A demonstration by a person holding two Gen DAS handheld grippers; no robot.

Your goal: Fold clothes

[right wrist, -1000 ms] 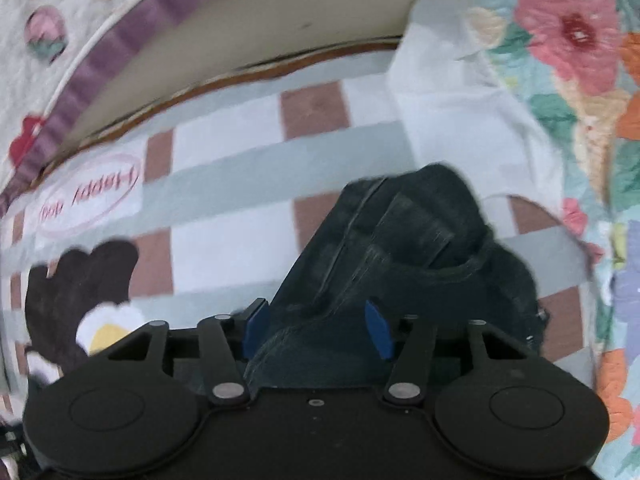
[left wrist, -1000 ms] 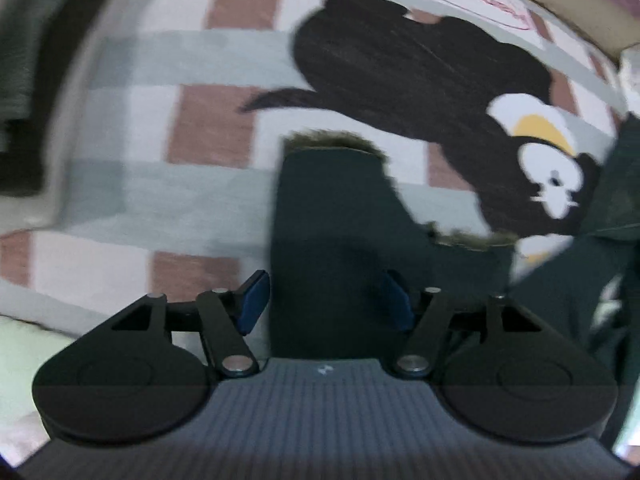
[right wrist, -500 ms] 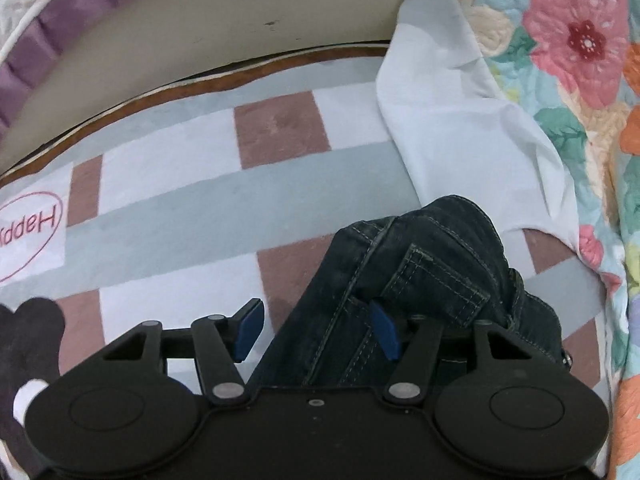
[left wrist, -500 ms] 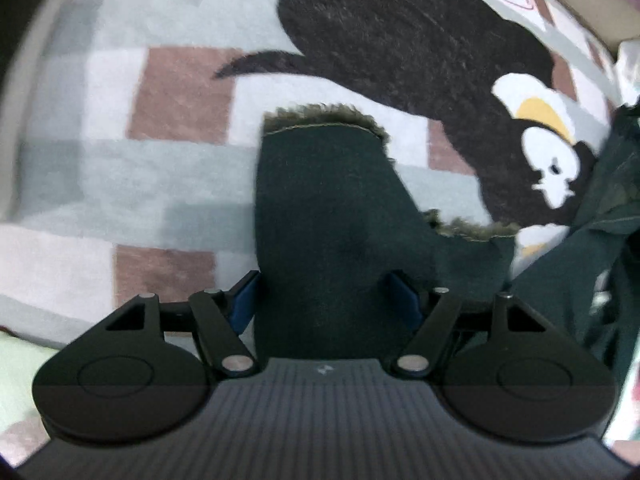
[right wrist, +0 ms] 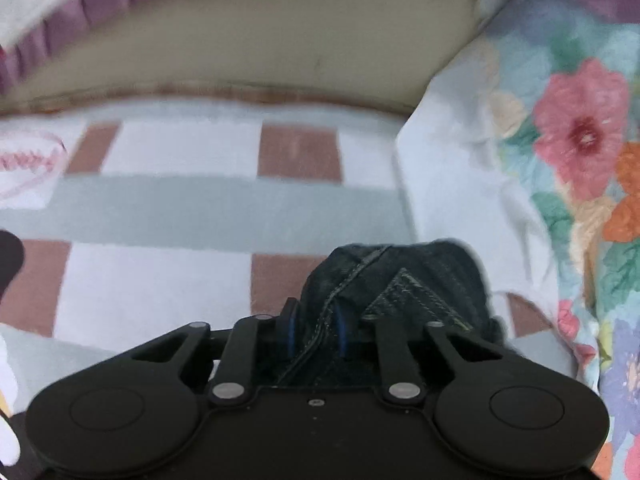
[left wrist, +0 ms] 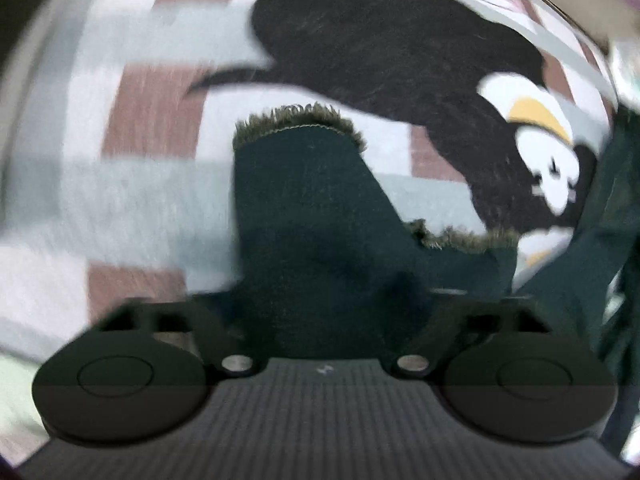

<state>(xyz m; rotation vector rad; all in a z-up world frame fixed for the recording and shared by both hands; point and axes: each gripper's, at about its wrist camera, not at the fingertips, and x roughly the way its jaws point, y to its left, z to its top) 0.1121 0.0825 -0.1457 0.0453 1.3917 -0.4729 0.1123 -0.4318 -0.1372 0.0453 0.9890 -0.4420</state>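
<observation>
Jeans (right wrist: 400, 280) waistband, lower centre: right hand-held gripper (right wrist: 314, 330) clamped on its seam. Frayed legs (left wrist: 304, 208) at centre span left hand-held gripper (left wrist: 320, 312); its closure unreadable. Bedspread (right wrist: 200, 200) beneath; holds suit carrying the fold.

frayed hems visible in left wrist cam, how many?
2. One frayed hem sits above the left gripper; the other hem lies lower right. Rest of the jeans may hide more.
</observation>
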